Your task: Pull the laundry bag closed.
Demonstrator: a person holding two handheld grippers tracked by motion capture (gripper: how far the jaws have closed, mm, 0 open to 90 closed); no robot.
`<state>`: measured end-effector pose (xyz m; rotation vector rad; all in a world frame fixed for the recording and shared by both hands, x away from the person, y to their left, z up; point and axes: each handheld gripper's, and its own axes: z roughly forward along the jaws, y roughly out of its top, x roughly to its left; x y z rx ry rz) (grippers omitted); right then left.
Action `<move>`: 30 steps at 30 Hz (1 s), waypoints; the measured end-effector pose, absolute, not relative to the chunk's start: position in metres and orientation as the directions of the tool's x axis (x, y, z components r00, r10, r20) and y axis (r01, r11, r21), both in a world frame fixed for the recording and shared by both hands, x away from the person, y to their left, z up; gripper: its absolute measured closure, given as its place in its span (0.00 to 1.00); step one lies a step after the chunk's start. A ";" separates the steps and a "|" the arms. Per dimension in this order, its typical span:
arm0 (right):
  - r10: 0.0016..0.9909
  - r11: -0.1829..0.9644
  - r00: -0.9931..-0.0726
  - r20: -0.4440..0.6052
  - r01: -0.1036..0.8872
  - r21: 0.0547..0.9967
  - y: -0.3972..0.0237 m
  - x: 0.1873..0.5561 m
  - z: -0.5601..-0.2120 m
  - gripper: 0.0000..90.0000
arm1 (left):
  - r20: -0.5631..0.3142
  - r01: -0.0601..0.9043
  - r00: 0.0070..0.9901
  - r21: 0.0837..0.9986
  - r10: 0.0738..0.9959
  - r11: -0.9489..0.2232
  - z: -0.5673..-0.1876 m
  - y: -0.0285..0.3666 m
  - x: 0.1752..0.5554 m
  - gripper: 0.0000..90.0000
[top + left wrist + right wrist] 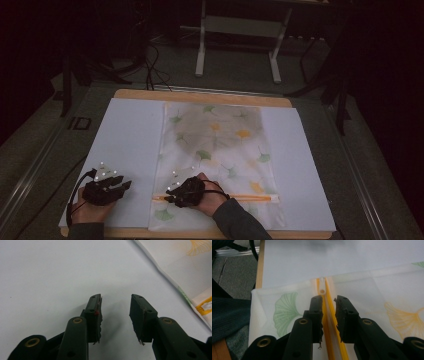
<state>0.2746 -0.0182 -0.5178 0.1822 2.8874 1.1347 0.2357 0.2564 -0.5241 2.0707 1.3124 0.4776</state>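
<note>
Zipper between right claw jaws, seemingly untouched

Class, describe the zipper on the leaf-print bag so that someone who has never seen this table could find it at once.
Start at the white sheet covering the wooden table, then find the pale bag printed with green and yellow ginkgo leaves lying down its middle. Near the bag's closest end, an orange zipper runs straight across it, under the right claw. It is the only solid orange line on the fabric.

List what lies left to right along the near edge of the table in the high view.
Left tongs on the white sheet → right tongs over the orange zipper of the leaf-print bag → bare white sheet again.
</note>
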 end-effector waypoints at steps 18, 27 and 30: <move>0.110 0.730 -0.993 0.033 0.103 0.675 0.005 0.275 -0.527 0.84 | -0.034 0.673 0.440 0.674 0.897 -0.305 -0.524 0.255 0.236 0.68; 0.105 0.749 -0.994 0.033 0.100 0.655 0.018 0.277 -0.530 0.85 | -0.035 0.673 0.441 0.674 0.897 -0.304 -0.524 0.255 0.236 0.68; 0.104 0.756 -0.994 0.033 0.100 0.647 0.020 0.278 -0.531 0.86 | -0.034 0.673 0.445 0.672 0.895 -0.309 -0.524 0.255 0.236 0.68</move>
